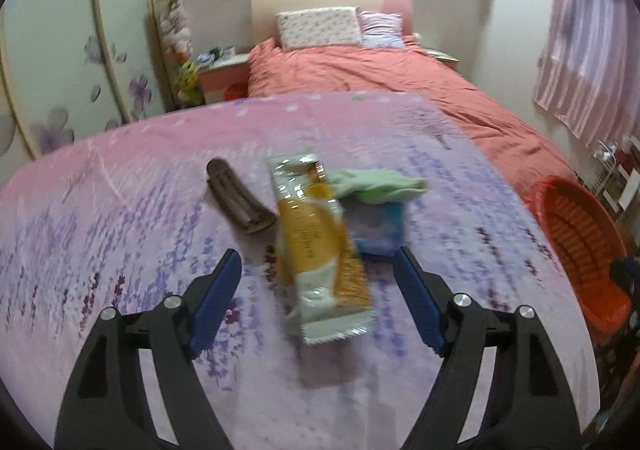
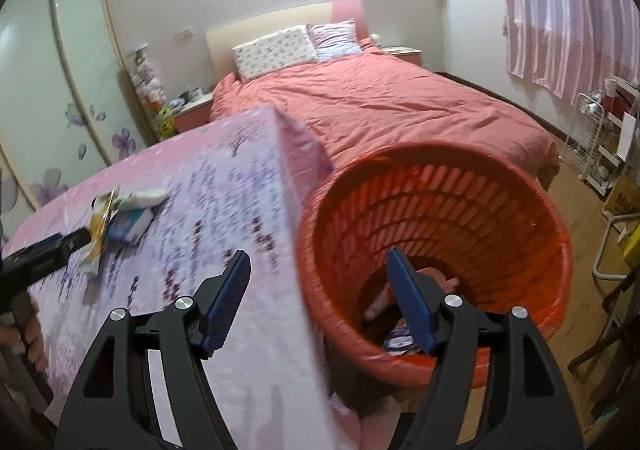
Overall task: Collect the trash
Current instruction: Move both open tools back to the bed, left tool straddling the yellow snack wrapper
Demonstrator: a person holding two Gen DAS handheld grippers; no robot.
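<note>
Left wrist view: left gripper with jaws released, empty, above a glossy yellow-white foil wrapper on the floral-cloth worktop, beside a ribbed brown wrapper, a crumpled green cloth and a blue packet. Right wrist view: right gripper jaws released, empty, over the rim of a slotted red plastic basket holding scraps unseen from the left.

Left gripper tilts downward, blue-padded jaws spread wide and gripping nothing; right gripper angles down too, jaws apart and empty; a hand shows behind the left tool.
</note>
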